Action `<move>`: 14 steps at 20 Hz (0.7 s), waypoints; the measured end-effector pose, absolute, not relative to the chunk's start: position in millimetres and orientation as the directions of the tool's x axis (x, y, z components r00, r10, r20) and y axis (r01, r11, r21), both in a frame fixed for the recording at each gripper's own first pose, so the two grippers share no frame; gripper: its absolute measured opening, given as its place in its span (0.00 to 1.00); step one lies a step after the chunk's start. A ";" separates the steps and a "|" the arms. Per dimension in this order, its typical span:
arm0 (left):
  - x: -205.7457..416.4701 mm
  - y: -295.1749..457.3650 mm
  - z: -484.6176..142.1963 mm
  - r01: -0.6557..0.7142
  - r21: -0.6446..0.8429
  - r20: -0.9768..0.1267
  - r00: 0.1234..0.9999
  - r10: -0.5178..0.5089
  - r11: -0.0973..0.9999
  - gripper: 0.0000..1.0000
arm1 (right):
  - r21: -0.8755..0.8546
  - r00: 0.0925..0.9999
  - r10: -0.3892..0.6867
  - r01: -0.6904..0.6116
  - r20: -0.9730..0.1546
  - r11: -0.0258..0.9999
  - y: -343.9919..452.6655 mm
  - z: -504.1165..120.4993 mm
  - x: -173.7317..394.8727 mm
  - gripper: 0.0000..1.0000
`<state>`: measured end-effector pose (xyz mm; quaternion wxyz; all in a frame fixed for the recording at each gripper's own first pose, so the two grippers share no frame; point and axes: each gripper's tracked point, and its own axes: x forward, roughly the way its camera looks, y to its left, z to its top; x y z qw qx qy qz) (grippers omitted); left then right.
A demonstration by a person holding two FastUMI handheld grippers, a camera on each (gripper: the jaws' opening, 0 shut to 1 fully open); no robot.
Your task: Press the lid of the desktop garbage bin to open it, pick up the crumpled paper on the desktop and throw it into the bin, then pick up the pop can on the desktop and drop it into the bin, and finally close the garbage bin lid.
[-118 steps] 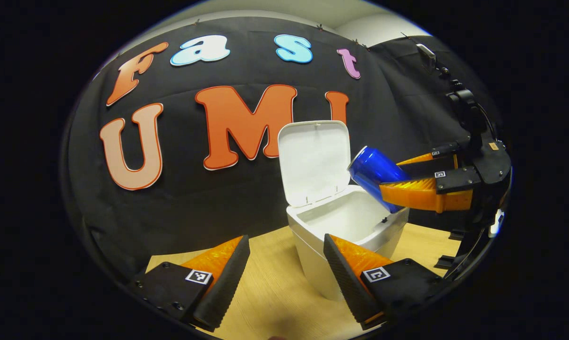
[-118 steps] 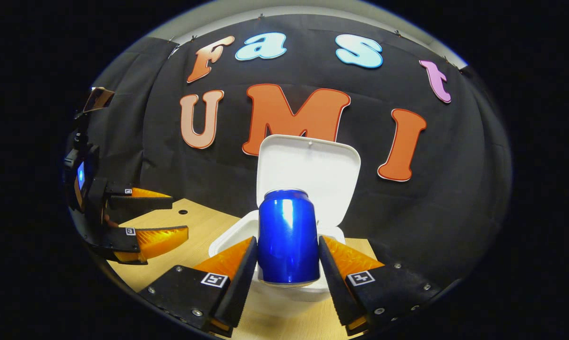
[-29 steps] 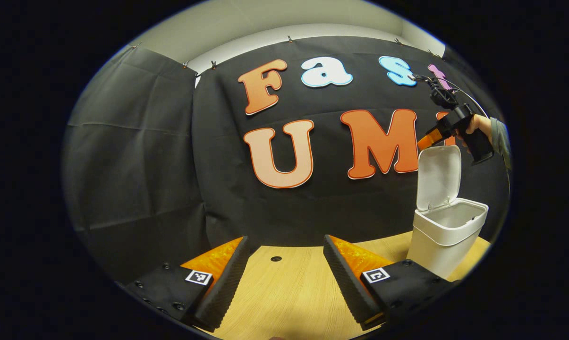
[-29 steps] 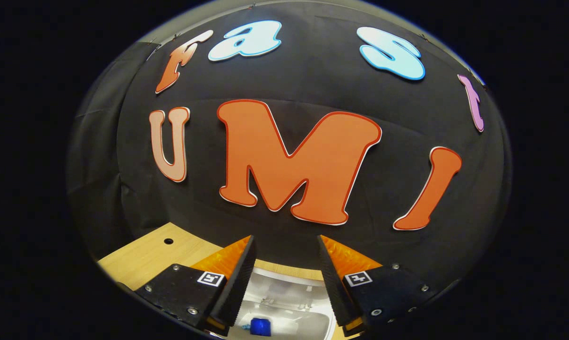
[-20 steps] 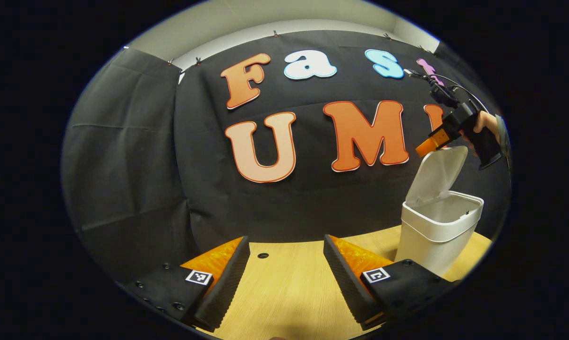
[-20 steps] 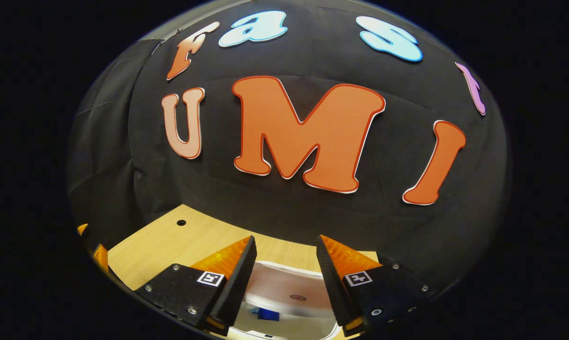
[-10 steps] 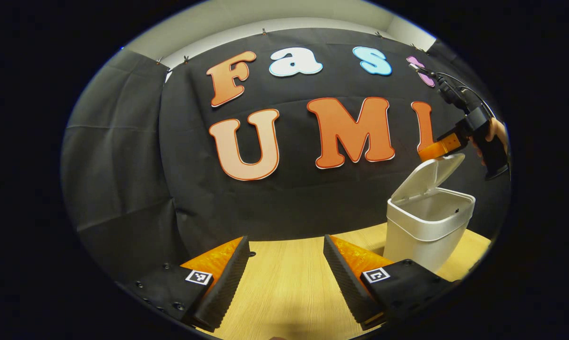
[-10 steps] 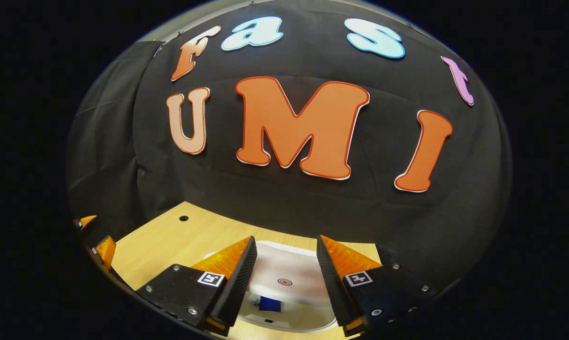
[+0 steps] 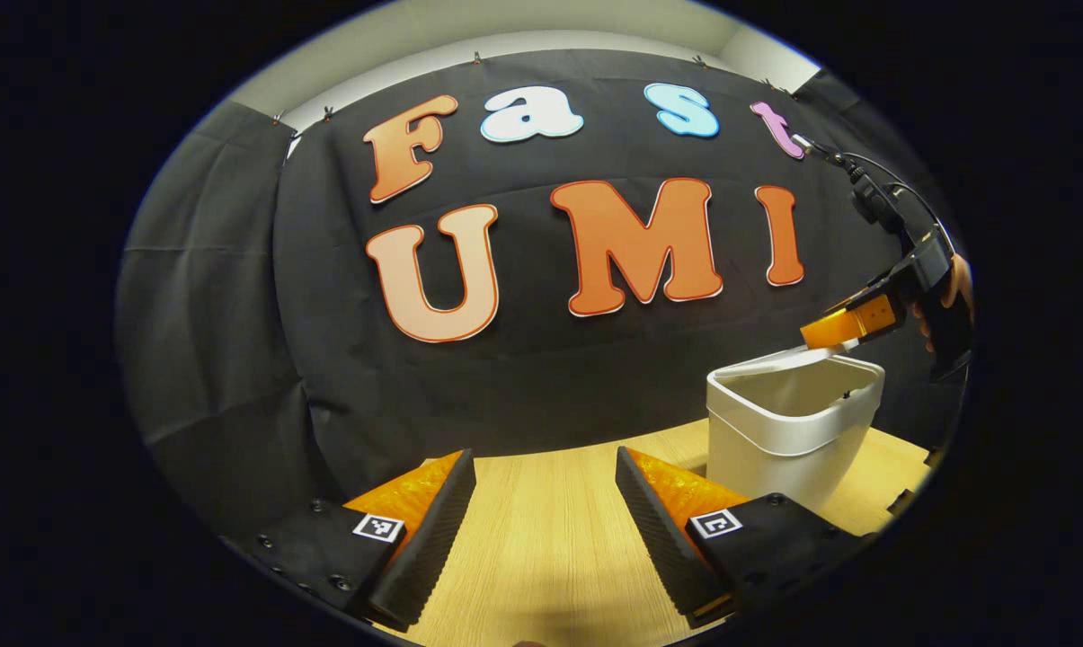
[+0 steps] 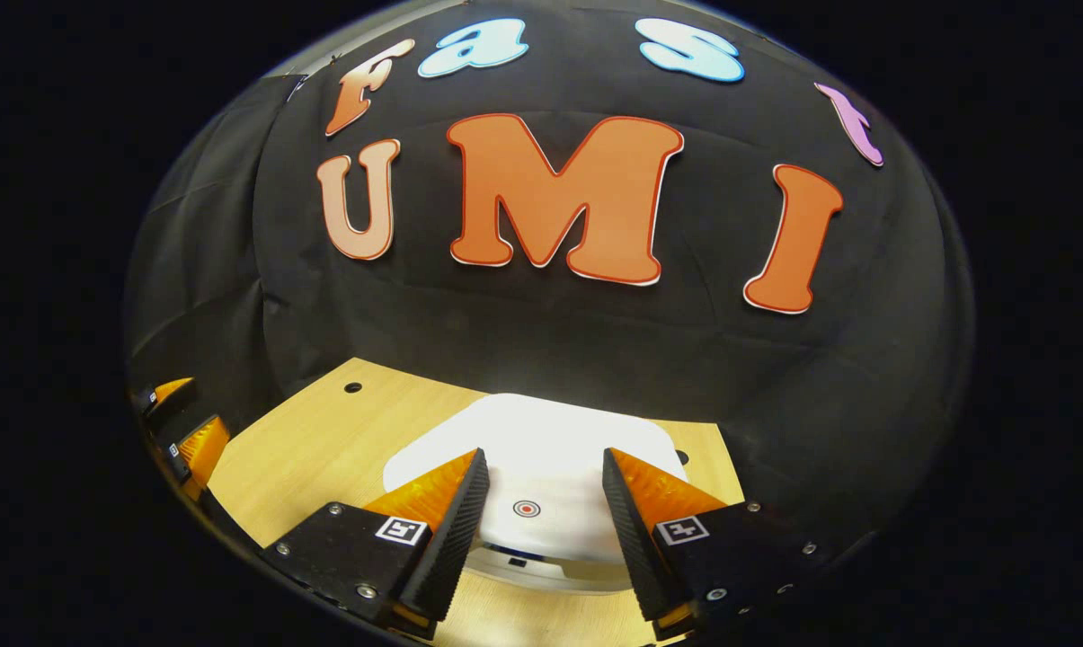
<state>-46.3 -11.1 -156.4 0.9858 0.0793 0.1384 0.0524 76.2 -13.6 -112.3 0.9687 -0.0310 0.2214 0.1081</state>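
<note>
The white desktop bin [image 9: 788,436] stands on the wooden table at the right of the left gripper view. Its lid [image 9: 785,360] lies almost flat over the rim, with a thin gap at the front. My right gripper [image 9: 815,334] rests on top of the lid, held by a hand [image 9: 954,280]. In the right gripper view the lid [image 10: 550,431] sits just under my open right gripper [image 10: 541,485], and a red ring mark [image 10: 527,509] shows between the fingers. The lid hides the bin's inside. My left gripper [image 9: 545,503] hovers open and empty over the table, left of the bin.
The light wooden table [image 9: 550,548] stretches between my left gripper and the bin. A small round hole [image 10: 353,387] lies in the tabletop left of the bin. The left gripper [image 10: 186,431] shows at the far left edge. Black cloth walls stand close behind the bin.
The can went into the bin and my right gripper let go. Over the last second the right gripper pushed the upright lid down until nearly flat. The left gripper drew away to the left.
</note>
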 end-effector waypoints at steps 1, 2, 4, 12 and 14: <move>-46.3 -12.4 -156.4 -0.076 0.171 -0.267 0.956 0.120 0.982 1.00 | -0.002 0.879 0.194 -0.216 -0.436 0.976 -14.1 -114.8 73.9 0.78; -45.6 -13.7 -156.6 -0.071 0.170 -0.269 0.956 0.116 0.983 1.00 | 0.007 0.876 0.192 -0.211 -0.442 0.978 -14.4 -119.6 70.9 0.78; -44.7 -17.2 -157.8 -0.062 0.165 -0.278 0.955 0.106 0.984 1.00 | 0.010 0.865 0.186 -0.205 -0.466 0.979 -15.7 -132.5 64.7 0.77; -52.9 -17.7 -166.0 -0.055 0.179 -0.309 0.945 0.109 0.982 1.00 | 0.055 0.855 0.190 -0.187 -0.483 0.981 -15.6 -149.7 47.3 0.55; -56.0 -18.0 -171.0 -0.053 0.180 -0.327 0.939 0.110 0.982 0.99 | 0.044 0.857 0.202 -0.205 -0.474 0.978 -14.7 -150.7 46.1 0.56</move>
